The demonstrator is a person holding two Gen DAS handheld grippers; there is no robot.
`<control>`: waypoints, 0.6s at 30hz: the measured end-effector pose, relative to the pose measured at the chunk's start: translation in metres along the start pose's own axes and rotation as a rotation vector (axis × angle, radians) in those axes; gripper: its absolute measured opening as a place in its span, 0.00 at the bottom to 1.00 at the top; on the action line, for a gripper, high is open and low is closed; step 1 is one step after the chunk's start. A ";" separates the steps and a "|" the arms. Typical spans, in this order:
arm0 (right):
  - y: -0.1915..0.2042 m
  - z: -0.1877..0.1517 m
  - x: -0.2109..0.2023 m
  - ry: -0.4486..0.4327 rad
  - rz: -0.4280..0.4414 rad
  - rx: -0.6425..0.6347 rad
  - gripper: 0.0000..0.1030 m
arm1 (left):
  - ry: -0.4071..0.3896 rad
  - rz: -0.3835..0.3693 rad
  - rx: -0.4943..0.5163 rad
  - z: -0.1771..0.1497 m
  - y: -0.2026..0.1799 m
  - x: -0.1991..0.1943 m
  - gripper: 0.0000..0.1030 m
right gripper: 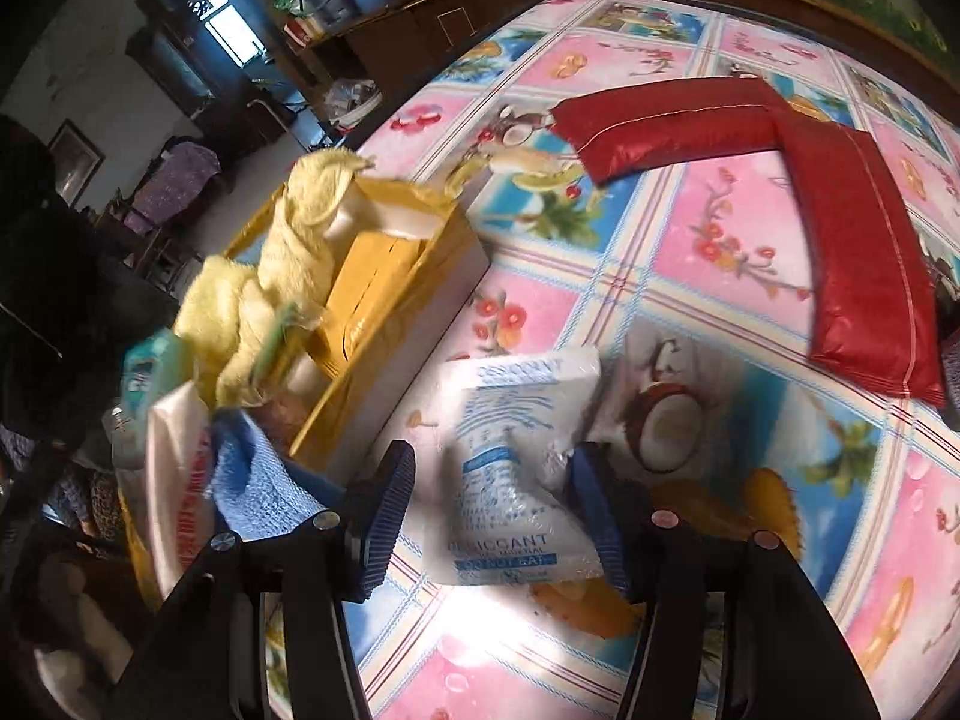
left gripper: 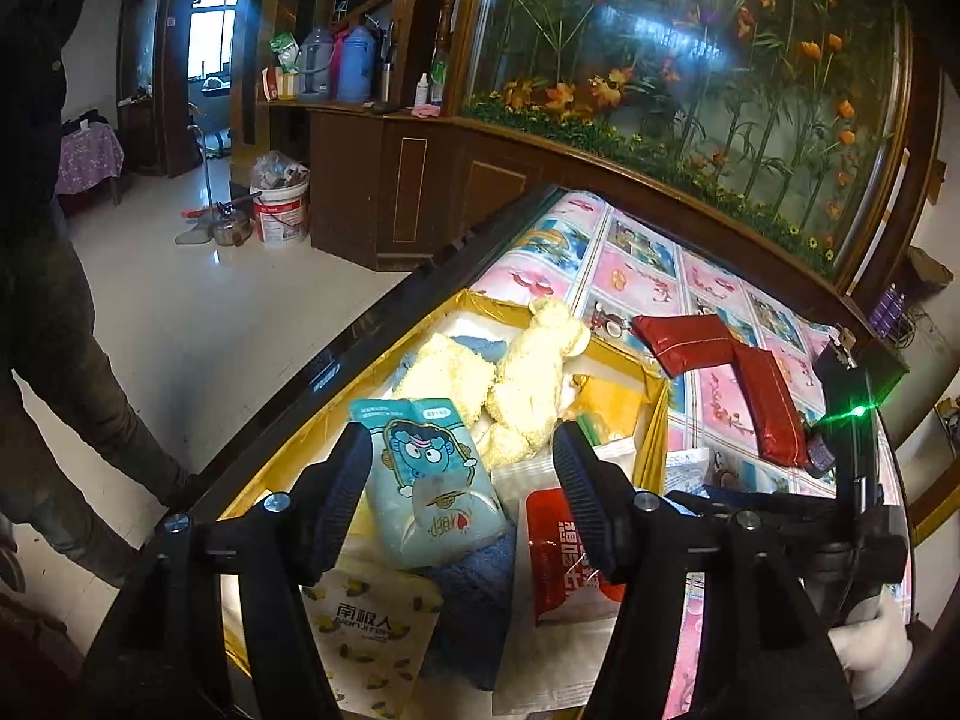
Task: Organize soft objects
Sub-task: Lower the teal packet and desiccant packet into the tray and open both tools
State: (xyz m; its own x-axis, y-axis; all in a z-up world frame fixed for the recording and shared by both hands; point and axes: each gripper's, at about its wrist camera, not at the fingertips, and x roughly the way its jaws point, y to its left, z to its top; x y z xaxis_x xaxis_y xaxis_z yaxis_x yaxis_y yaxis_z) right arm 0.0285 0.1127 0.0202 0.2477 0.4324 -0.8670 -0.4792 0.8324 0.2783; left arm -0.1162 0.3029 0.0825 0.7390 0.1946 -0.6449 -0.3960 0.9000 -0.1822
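Observation:
A gold cardboard box (left gripper: 651,420) (right gripper: 384,306) sits at the table's left edge. It holds a yellow towel (left gripper: 480,378) (right gripper: 282,276), a blue towel (left gripper: 474,600) (right gripper: 264,480), a light blue cartoon packet (left gripper: 429,480), a red-and-white packet (left gripper: 564,558) and a white lemon-print packet (left gripper: 366,630). My left gripper (left gripper: 462,492) is open above the box, its fingers either side of the cartoon packet. My right gripper (right gripper: 492,516) is open around a white desiccant bag (right gripper: 516,468) lying on the tablecloth beside the box. Two red pouches (left gripper: 738,372) (right gripper: 780,180) lie crossed further back.
The table has a pink and blue fruit-print cloth (right gripper: 720,276) and a dark wooden rail at its left edge (left gripper: 336,360). A glass flower cabinet (left gripper: 690,60) stands behind it. A person (left gripper: 54,330) stands on the floor at left, near a white bucket (left gripper: 279,210).

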 end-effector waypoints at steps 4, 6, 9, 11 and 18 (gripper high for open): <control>0.012 -0.005 0.001 -0.035 -0.030 -0.054 0.30 | -0.012 0.001 -0.038 0.002 0.008 -0.003 0.60; 0.009 -0.008 -0.005 -0.052 -0.003 -0.051 0.27 | -0.015 0.002 -0.055 0.003 0.013 -0.005 0.60; 0.003 -0.007 -0.024 -0.099 0.009 -0.023 0.27 | -0.025 0.008 -0.066 0.004 0.017 -0.007 0.60; 0.002 0.000 -0.042 -0.152 0.020 -0.008 0.27 | -0.031 0.016 -0.071 0.003 0.019 -0.008 0.62; 0.037 0.040 -0.064 -0.209 0.091 -0.080 0.27 | -0.036 0.065 -0.047 -0.003 0.015 -0.008 0.64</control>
State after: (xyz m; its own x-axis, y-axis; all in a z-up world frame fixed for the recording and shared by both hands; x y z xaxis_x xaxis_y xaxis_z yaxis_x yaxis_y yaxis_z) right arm 0.0286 0.1297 0.1030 0.3655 0.5735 -0.7331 -0.5704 0.7604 0.3105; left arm -0.1292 0.3139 0.0825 0.7294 0.2666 -0.6299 -0.4683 0.8659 -0.1758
